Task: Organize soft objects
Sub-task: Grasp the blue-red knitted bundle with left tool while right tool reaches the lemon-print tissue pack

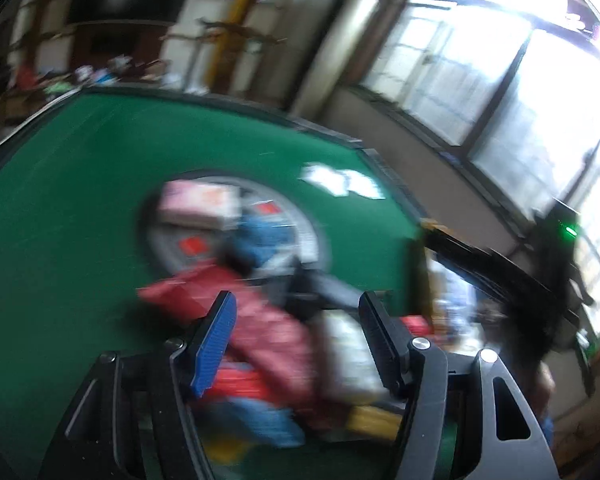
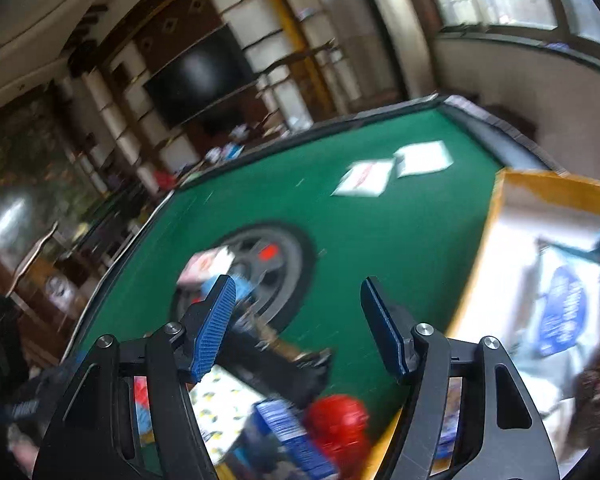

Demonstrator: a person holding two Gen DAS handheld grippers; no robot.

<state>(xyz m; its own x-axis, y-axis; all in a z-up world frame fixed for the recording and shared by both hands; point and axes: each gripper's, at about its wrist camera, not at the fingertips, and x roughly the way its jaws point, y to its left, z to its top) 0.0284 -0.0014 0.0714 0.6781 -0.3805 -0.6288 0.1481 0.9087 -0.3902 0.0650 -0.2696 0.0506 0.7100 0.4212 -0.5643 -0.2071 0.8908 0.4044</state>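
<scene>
Green felt worktop (image 1: 80, 200) with a round grey hub in the middle; soft things heaped on the near side of it. Open yellow-edged cardboard box (image 2: 496, 216) sits at the worktop's right edge, close beside the right gripper (image 2: 298, 312), probably the drop spot. Red patterned fabric bundle (image 1: 260, 328) lies straight ahead of the left gripper (image 1: 296, 316), partly framed between its jaws, long axis running diagonally from upper left to lower right; contact unclear, heavy blur. Left jaws apart, holding nothing. Right jaws apart too, empty, aimed over bare felt, with a red rounded soft item (image 2: 340, 424) below them. Left looks nearer the bundle, right nearer the box
</scene>
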